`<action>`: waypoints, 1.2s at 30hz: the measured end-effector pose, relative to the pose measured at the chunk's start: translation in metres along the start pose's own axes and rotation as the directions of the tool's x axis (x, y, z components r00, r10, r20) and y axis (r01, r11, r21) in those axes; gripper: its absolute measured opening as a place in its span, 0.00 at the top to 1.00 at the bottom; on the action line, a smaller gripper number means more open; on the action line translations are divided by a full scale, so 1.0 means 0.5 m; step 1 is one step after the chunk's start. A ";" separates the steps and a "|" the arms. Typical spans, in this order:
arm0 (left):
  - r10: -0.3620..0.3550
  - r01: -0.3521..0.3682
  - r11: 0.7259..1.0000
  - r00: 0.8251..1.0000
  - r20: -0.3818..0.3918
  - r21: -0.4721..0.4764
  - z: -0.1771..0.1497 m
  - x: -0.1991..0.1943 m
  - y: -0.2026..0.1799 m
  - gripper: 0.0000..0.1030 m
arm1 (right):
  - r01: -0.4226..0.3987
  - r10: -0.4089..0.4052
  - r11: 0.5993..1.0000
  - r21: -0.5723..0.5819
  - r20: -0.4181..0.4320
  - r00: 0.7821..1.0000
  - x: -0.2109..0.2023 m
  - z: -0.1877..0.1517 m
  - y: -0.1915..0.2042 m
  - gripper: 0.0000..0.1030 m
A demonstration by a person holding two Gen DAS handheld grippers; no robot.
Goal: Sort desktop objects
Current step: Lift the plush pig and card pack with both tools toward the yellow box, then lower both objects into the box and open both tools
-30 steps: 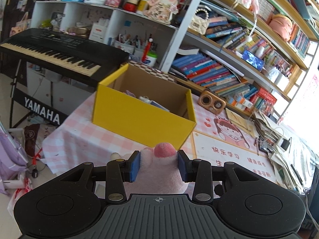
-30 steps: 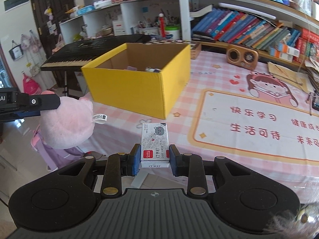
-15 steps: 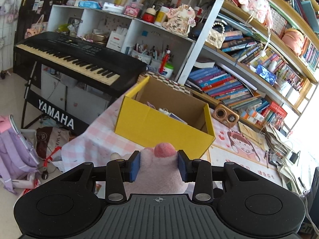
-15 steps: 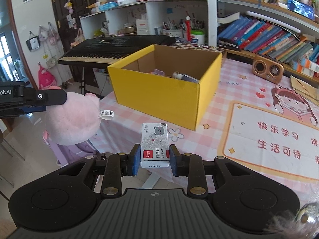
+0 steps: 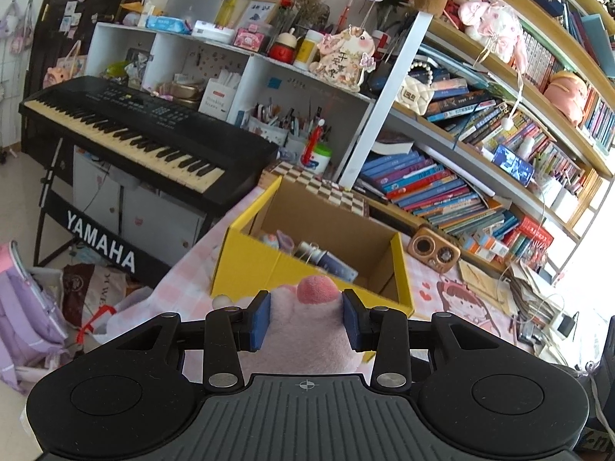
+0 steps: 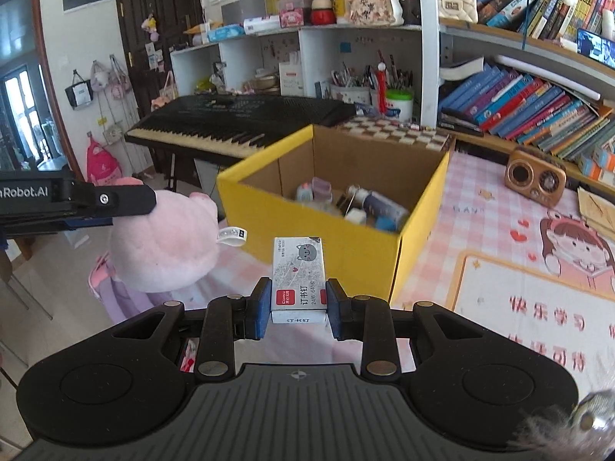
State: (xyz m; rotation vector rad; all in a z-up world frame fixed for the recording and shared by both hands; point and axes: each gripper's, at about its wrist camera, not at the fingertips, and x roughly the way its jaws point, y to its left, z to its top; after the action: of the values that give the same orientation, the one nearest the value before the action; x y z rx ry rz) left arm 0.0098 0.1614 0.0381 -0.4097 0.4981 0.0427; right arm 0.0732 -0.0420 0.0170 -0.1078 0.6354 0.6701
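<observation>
A pink plush toy [image 5: 307, 319] sits squeezed between the blue pads of my left gripper [image 5: 305, 317], which is shut on it. Seen from the right wrist view, the same plush toy [image 6: 165, 246] hangs in the air left of the yellow box. My right gripper [image 6: 298, 309] is shut on a small white staple box [image 6: 298, 274] with a cat drawing. Ahead of both grippers stands the open yellow cardboard box [image 6: 346, 246], also the yellow cardboard box [image 5: 261, 265], with several small items inside. Both held things are short of the box's near wall.
The box stands on a pink checked tablecloth [image 6: 488, 215] with a printed mat [image 6: 538, 299]. A black keyboard [image 5: 127, 138] on a stand is left of the table. A brown speaker [image 6: 536, 182], bookshelves [image 5: 480, 161] and a purple backpack [image 5: 27, 307] on the floor surround it.
Both grippers have risen and drawn back, so the box's inside now shows more from above. Each keeps its grip: the left on the plush, the right on the staple box.
</observation>
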 end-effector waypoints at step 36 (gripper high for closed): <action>0.148 -0.140 0.988 0.982 -0.117 0.070 0.115 0.415 -0.049 0.81 | -0.064 0.045 0.986 -0.151 -0.128 0.991 0.363 0.210 -0.206 0.73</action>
State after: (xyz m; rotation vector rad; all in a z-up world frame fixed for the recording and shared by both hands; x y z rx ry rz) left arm 0.2218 0.1490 -0.0050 -0.3164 0.6475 0.1425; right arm 0.2995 0.0069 -0.0146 -0.2791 0.7074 0.7697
